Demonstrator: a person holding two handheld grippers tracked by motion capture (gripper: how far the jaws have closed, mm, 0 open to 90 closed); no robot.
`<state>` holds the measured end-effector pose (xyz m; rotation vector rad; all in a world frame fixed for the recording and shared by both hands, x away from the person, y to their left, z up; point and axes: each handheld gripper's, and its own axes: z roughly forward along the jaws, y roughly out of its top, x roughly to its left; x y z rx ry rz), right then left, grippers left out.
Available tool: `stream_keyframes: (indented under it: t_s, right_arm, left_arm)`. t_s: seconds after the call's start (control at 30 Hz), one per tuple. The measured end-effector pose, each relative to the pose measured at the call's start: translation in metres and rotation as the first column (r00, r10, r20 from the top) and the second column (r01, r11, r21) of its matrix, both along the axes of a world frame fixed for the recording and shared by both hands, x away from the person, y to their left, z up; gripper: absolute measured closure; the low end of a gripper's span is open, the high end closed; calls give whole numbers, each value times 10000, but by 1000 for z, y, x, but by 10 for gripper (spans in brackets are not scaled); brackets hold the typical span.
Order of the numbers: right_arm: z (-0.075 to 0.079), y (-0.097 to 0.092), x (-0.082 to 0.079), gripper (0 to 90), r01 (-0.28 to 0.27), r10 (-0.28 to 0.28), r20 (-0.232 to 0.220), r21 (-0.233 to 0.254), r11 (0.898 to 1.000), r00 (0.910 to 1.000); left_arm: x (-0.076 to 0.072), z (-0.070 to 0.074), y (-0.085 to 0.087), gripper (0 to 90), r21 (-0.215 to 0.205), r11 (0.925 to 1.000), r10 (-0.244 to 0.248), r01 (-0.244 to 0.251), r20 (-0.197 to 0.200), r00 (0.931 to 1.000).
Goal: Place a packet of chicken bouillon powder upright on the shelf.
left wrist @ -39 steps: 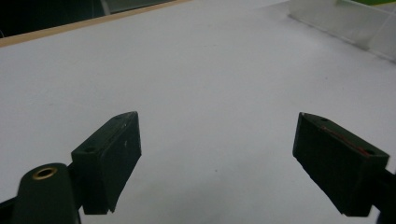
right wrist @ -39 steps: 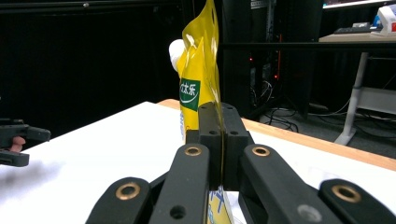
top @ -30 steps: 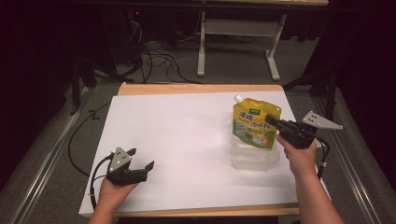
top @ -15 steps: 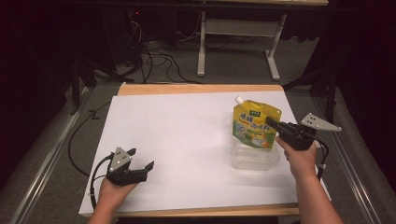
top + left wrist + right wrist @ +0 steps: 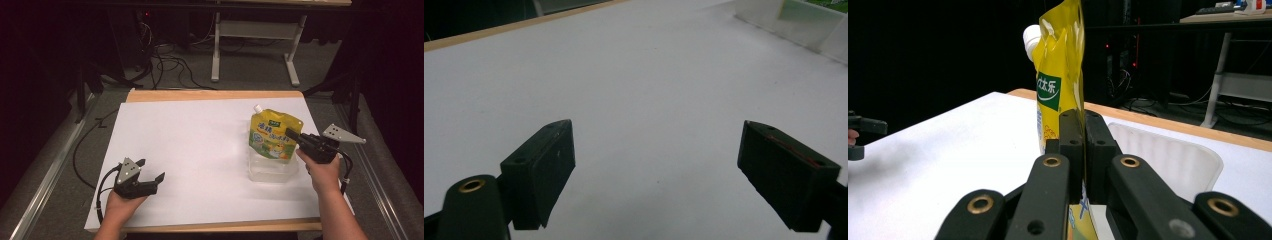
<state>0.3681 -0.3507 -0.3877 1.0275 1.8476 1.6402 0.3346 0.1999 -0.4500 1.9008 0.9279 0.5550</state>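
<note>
The right hand (image 5: 322,172) comes in from the near edge of the table (image 5: 200,135) at its right side, forearm angled forward, and holds the right gripper (image 5: 294,136) roughly level, pointing left and away toward the far edge. Its 2 jaws are pressed together on the right edge of a yellow spouted pouch (image 5: 272,135), which stands upright with its white spout (image 5: 258,108) at the top left corner; in the right gripper view the pouch (image 5: 1060,95) rises edge-on from between the closed pads. The pouch sits in a clear shallow container (image 5: 272,169) near the table's right edge. The left hand (image 5: 120,205) rests at the near left corner, wrist low on the white surface, with the left gripper (image 5: 151,170) pointing right and its jaws spread wide, holding nothing.
</note>
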Motion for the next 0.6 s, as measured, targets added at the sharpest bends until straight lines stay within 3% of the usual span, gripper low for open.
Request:
stream_keyframes:
  t_s: [0.6]
  right_arm:
    - [-1,3,-1,823,-16,15,-68,-166,9999,10000]
  left_arm:
    - [0,0,0,157,25,10000,-23,23,-26,10000]
